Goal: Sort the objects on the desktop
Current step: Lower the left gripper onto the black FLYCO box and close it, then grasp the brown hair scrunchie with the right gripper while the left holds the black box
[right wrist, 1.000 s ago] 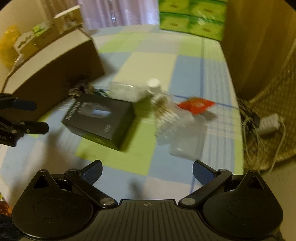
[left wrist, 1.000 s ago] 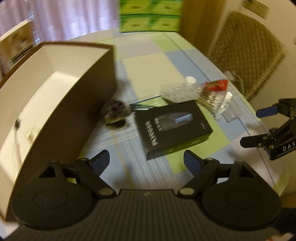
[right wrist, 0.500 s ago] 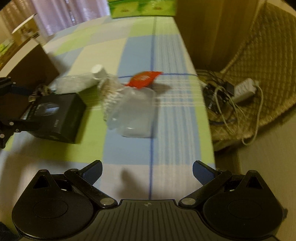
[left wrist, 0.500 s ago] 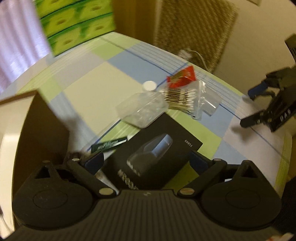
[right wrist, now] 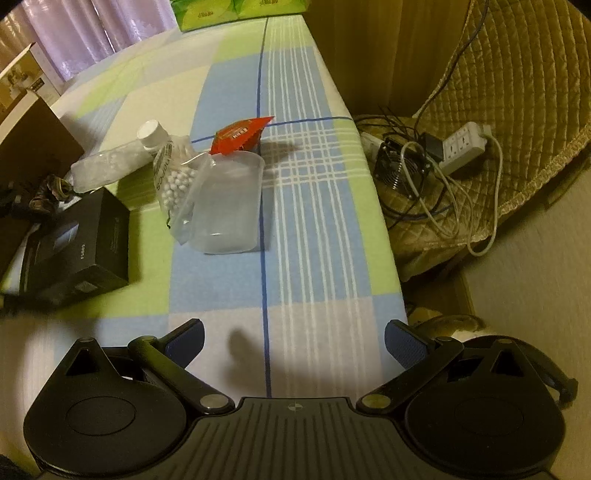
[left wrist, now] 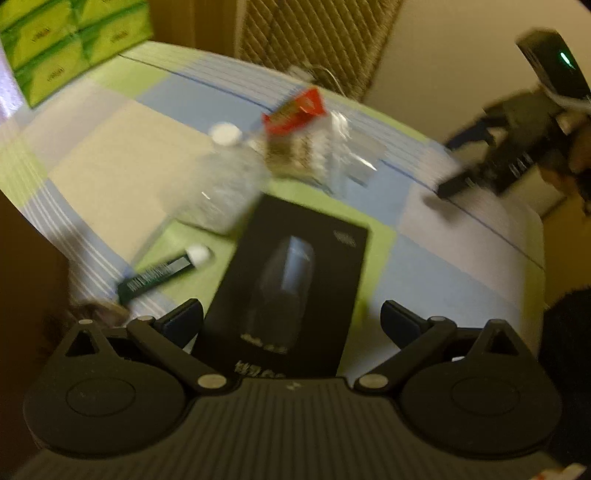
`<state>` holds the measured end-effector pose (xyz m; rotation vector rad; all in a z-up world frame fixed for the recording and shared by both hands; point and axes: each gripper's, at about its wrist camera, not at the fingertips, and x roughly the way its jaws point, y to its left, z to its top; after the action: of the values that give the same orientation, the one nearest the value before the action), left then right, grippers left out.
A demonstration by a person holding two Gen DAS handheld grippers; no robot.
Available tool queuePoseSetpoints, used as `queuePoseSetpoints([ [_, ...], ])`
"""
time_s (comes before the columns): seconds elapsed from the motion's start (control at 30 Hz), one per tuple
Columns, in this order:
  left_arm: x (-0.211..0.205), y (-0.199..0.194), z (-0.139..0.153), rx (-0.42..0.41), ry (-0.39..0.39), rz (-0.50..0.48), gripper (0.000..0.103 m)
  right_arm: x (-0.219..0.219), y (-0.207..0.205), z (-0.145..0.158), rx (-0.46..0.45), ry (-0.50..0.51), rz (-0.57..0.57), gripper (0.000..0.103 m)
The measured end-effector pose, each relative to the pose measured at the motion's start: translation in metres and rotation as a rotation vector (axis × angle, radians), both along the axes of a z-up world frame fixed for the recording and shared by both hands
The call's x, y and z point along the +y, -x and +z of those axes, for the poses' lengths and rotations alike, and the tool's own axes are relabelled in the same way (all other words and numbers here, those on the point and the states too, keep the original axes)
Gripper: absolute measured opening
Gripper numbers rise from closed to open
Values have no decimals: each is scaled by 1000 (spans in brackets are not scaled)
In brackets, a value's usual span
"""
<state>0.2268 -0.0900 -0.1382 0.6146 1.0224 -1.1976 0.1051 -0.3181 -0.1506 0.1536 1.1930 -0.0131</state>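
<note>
A table under a checked cloth [right wrist: 295, 206] of green, blue and cream fills the frame. At left lies a black box [right wrist: 79, 245]; beside it, mid-frame, a clear plastic cup [right wrist: 231, 203] on its side, a bag of cotton swabs [right wrist: 173, 173], a white-capped clear bottle [right wrist: 110, 164] and a red packet [right wrist: 240, 134] — all close together. A dark slim stick [left wrist: 159, 275] lies left of the box, and green cartons [right wrist: 236, 9] sit at the top edge.

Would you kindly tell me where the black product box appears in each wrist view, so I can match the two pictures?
Left wrist: the black product box lies at bottom centre, reaching between the open fingers of the left gripper.
Right wrist: it sits at the left edge, mid-height.
Shared landmark: the red packet, beyond the box in both views.
</note>
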Motion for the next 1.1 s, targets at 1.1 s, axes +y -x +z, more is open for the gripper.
queuePoseSetpoints([
  [1.1,83,50,-2,-26,-55,727,80,62,-6,11,-119,-83,234,101],
])
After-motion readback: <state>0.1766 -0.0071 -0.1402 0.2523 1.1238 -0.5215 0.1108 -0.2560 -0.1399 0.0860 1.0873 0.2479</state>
